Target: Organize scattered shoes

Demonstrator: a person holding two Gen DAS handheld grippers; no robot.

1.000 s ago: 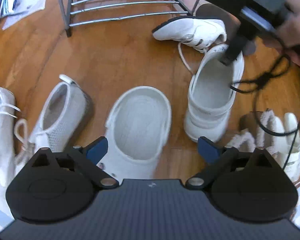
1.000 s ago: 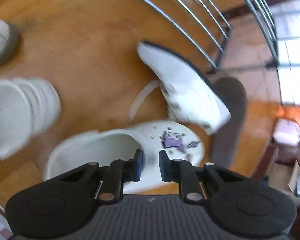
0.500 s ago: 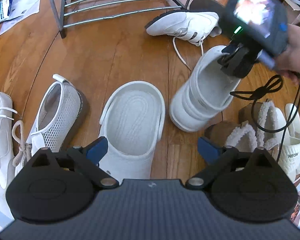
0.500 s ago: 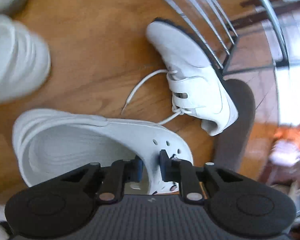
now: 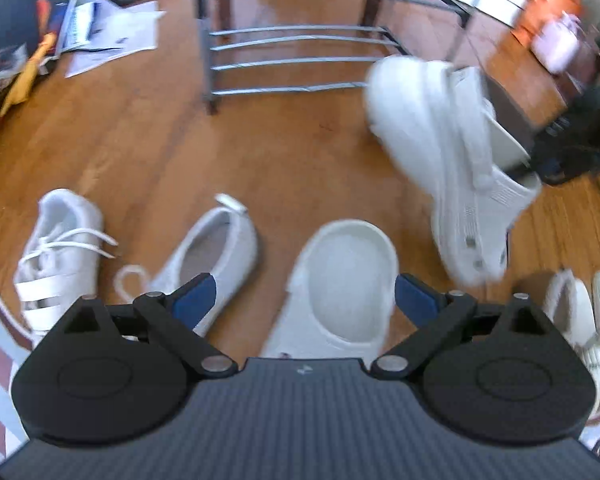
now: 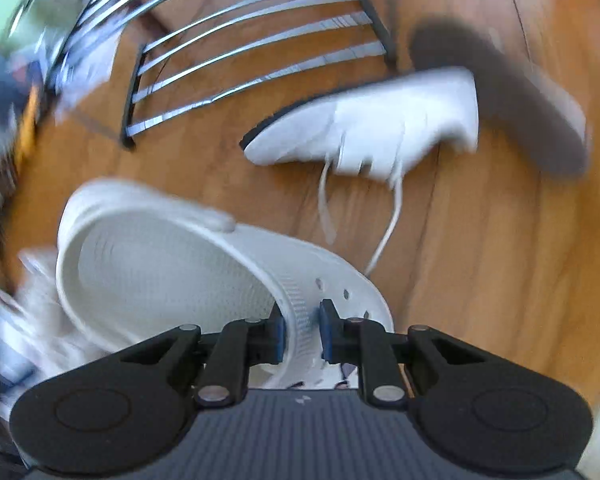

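My right gripper (image 6: 302, 334) is shut on the upper rim of a white clog (image 6: 172, 256), which hangs tilted in the air. The left wrist view shows that same lifted clog (image 5: 456, 168) at the right, with the right gripper (image 5: 556, 160) dark and blurred at its edge. My left gripper (image 5: 304, 294) stands open above the second white clog (image 5: 340, 292), which lies on the wood floor, and touches nothing. A metal shoe rack (image 5: 292, 28) stands at the back, and again the rack (image 6: 256, 60) shows in the right wrist view.
On the floor lie a white mesh sneaker (image 5: 216, 252), a white strapped sneaker (image 5: 56, 248), a white laced shoe (image 6: 376, 124) beside a dark insole (image 6: 512, 108), and pale sandals (image 5: 588, 320). Papers and clutter (image 5: 80, 28) sit at the back left.
The right gripper has lifted its clog off the floor and rolled it, carrying it toward the rack. The left gripper drew back and up, still open over the other clog.
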